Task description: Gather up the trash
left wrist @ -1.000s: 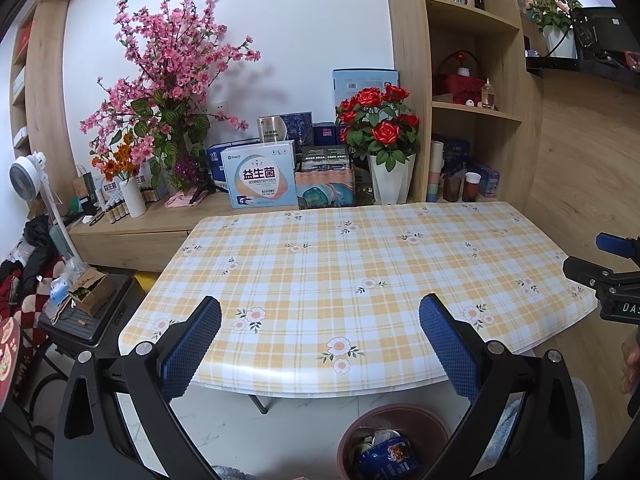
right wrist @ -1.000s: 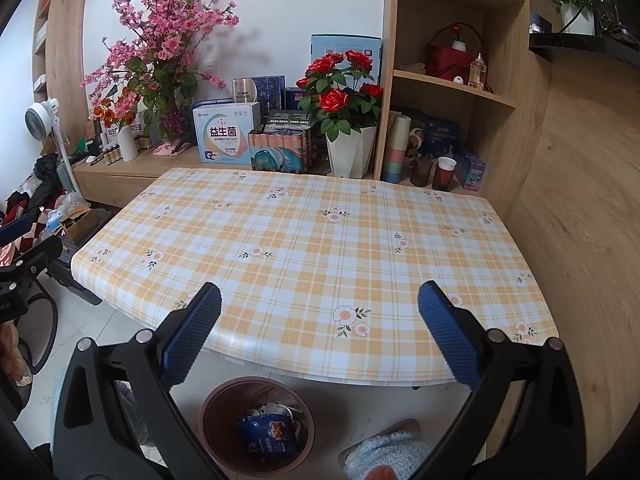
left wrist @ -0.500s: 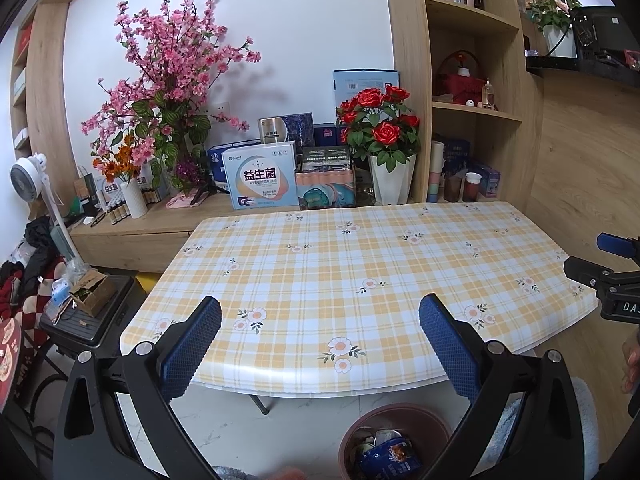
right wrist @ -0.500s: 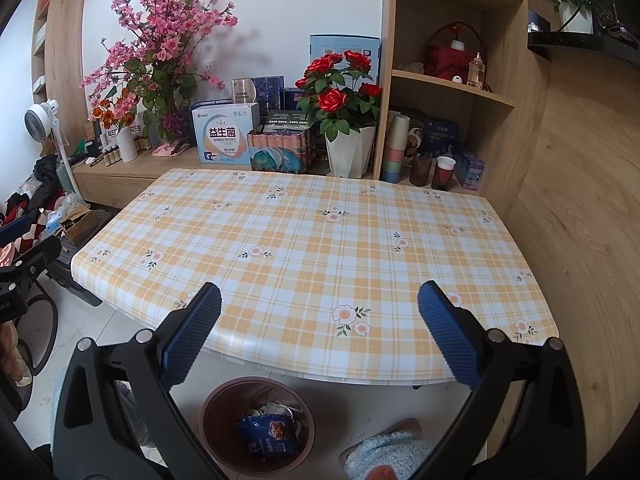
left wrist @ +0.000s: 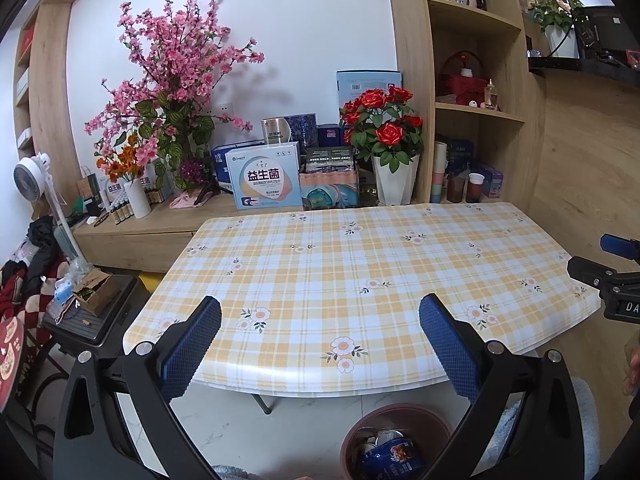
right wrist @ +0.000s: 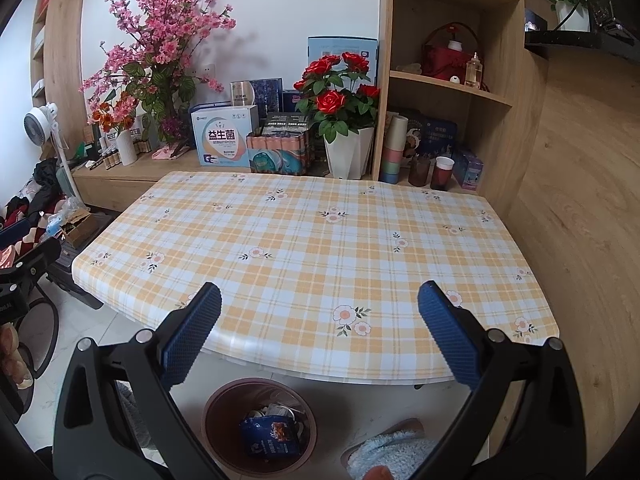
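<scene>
Both your left hand-held gripper (left wrist: 320, 320) and right hand-held gripper (right wrist: 319, 308) hang wide, empty, above the worktop (right wrist: 320, 240) edge. Trash, apparently wrappers, sits in the bin (right wrist: 224, 404) below, within dropping reach.

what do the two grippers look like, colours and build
Both match. The left gripper and right gripper each have two black, angular plastic fingers with triangular cut-outs and round silver bolts at the joints. The inner pads are dark blue with a fine knurled texture. Seen from the left wrist view, the right gripper carries a white label with partly visible letters. No cables or sleeves show.
</scene>
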`<state>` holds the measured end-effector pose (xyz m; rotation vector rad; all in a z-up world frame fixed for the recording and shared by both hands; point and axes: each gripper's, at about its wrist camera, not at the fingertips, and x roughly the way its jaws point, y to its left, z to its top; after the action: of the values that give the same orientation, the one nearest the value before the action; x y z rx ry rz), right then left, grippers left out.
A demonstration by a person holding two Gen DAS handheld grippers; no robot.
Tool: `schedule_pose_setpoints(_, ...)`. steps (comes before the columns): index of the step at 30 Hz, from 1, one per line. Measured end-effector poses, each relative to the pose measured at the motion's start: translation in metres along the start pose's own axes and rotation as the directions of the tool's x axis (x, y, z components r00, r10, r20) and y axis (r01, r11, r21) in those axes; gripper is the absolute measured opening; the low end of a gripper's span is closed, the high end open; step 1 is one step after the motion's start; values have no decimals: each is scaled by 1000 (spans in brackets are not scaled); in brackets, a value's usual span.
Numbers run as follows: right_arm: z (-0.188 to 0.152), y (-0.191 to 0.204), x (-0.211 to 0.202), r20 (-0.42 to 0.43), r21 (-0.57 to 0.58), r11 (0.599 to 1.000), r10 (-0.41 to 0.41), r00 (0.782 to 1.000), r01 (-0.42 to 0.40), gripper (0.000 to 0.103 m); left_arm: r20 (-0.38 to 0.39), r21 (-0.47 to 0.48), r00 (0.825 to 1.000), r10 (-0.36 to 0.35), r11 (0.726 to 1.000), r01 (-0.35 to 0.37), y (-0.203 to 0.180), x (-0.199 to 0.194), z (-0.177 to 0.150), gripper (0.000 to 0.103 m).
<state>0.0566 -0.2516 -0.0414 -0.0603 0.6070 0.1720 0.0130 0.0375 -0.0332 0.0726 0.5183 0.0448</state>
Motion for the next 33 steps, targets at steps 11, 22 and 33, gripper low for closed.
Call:
schedule_pose_setpoints(11, 0, 0, 0, 0, 0, 1000, -2, 1000, 2, 97, 0, -1, 1000, 1, 1000, -1, 0, 0, 0, 97)
schedule_pose_setpoints(22, 0, -1, -1, 1, 0, 1000, -3, 1000, 3, 97, 0, 1, 1000, 2, 1000, -2, -1, 0, 0, 97)
schedule_pose_setpoints(33, 1, -3, 0, 3, 2, 1000, -5, 1000, 5, 97, 12, 9, 1000, -8, 1000, 8, -1, -2, 0, 97)
